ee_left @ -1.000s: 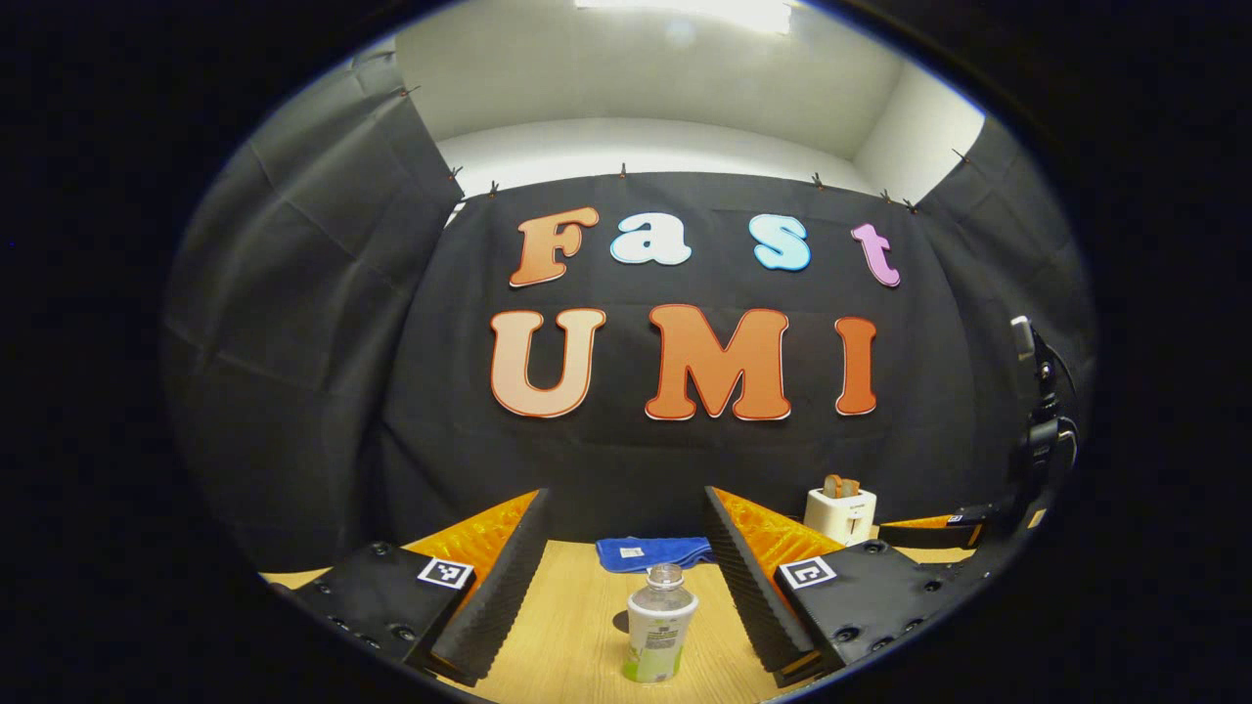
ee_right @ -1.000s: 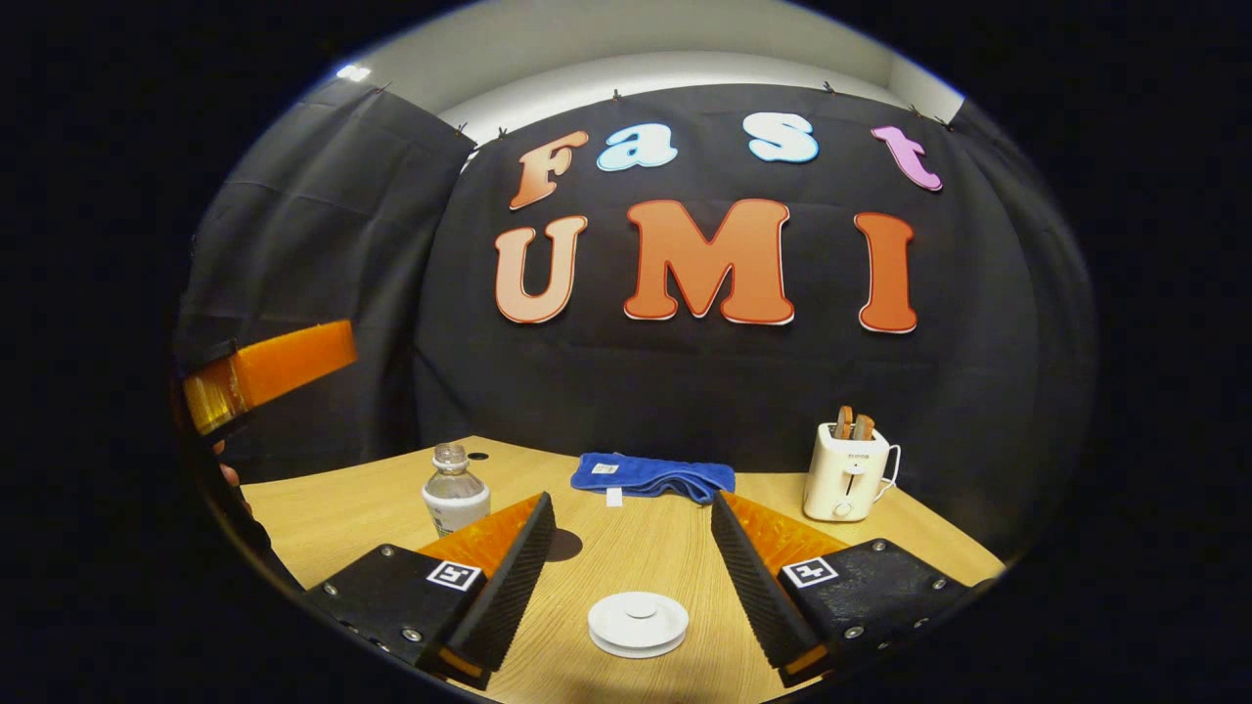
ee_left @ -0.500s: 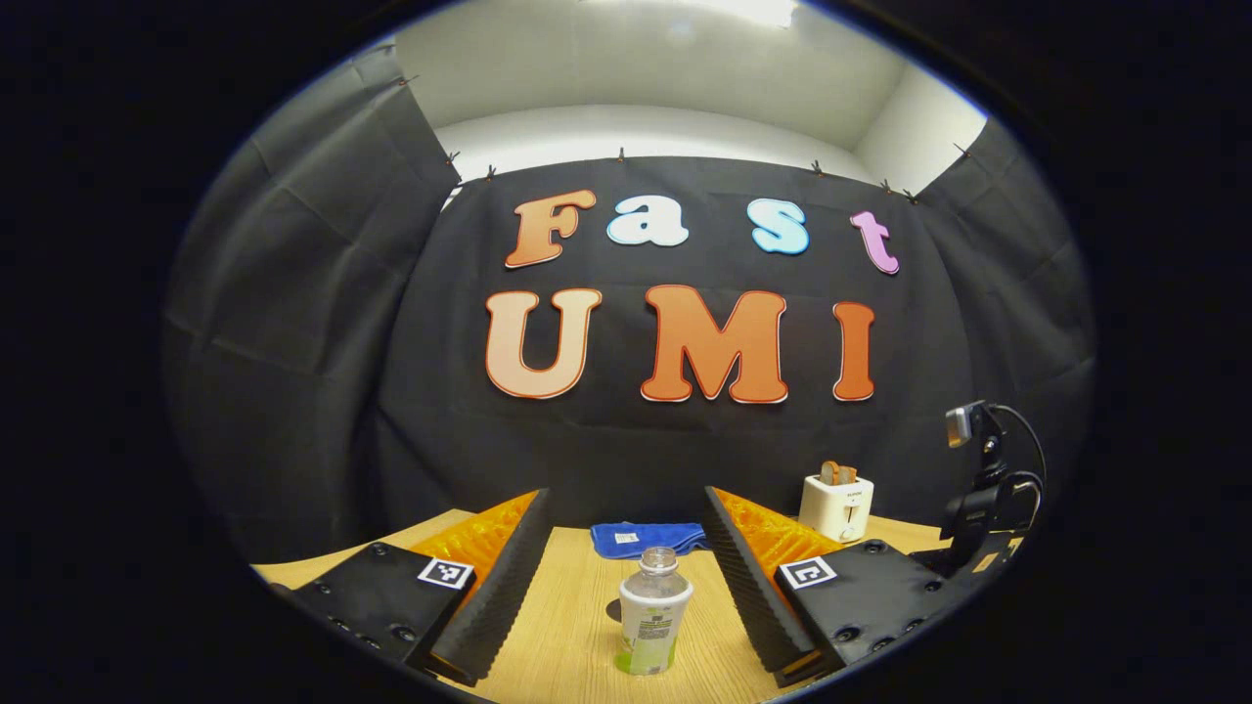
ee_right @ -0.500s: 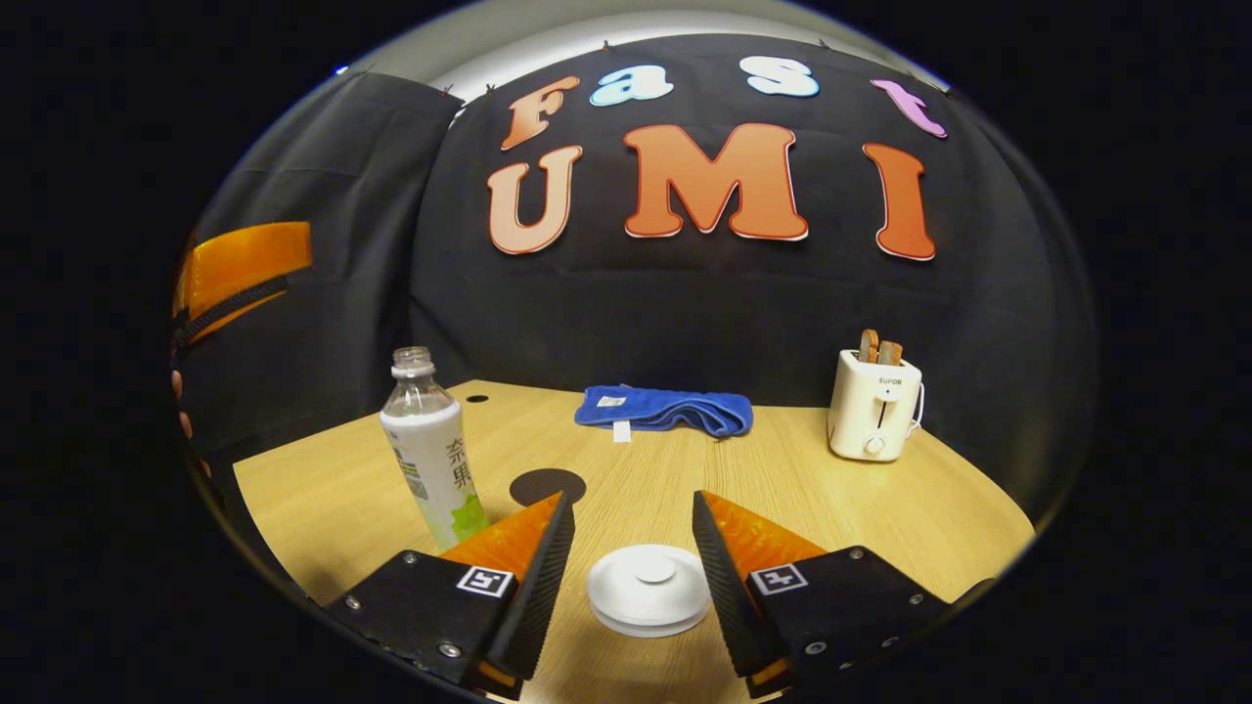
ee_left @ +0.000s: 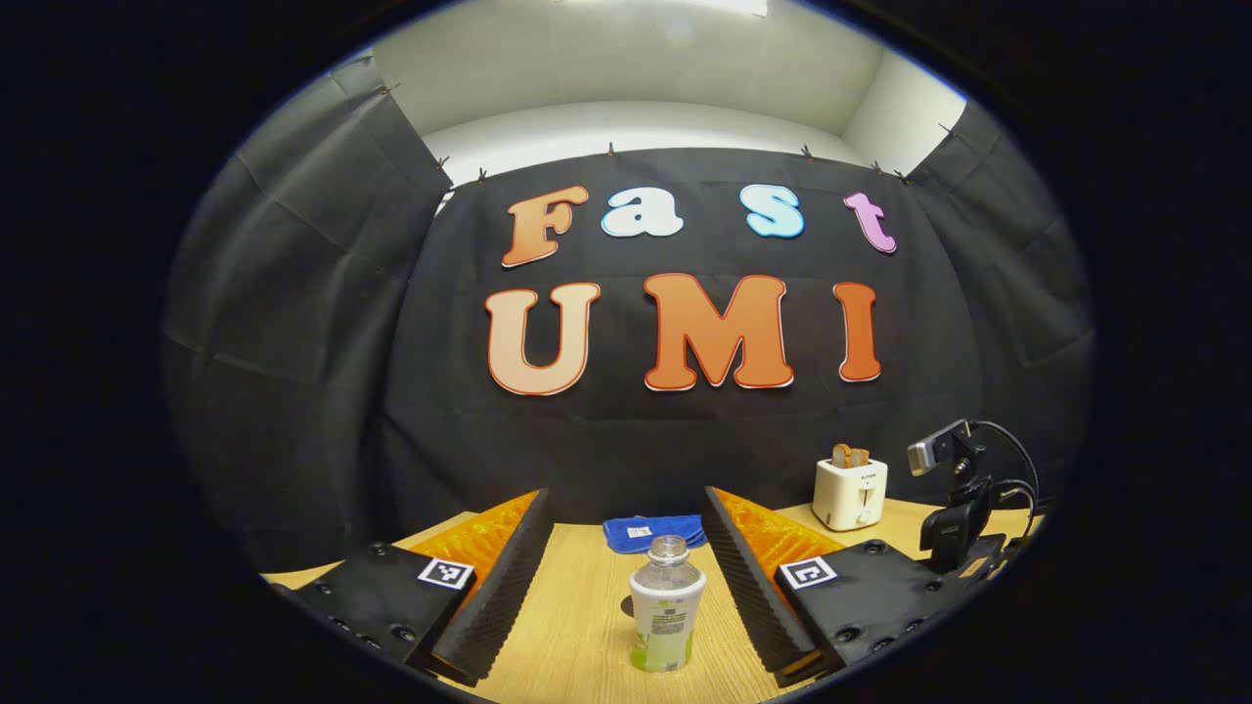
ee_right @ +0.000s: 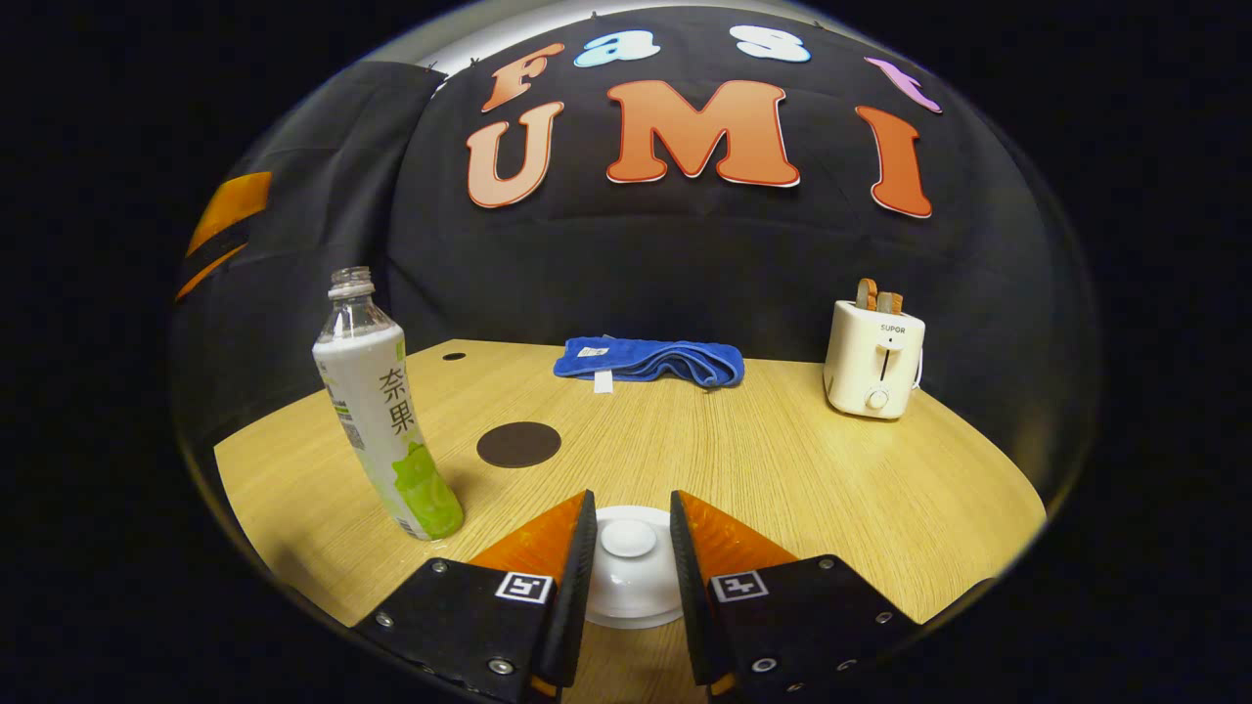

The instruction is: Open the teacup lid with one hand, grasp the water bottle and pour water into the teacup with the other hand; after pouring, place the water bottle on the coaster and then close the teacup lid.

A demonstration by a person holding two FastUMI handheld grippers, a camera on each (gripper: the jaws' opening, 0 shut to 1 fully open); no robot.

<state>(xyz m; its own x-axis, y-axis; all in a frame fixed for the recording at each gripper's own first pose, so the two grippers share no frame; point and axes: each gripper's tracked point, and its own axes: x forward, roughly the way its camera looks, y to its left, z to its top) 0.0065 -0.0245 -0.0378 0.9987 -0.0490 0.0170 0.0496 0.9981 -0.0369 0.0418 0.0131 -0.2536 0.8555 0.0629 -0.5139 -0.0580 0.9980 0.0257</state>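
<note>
Right gripper view: lid [ee_right: 629, 567] between tongs [ee_right: 632, 548]

Left gripper [ee_left: 623, 577]: mine, held level and low over the table, fingers spread wide, nothing touching either pad.
Left gripper from the other camera [ee_right: 217, 230]: I see its orange and black body high at the far left edge, well apart from the right one.
Right gripper [ee_right: 631, 567]: tipped downward, fingers drawn close together with a narrow gap between them; whether the pads touch anything I cannot tell.
Right gripper's rear [ee_left: 963, 513]: black mount and cable, off to my right.
</note>
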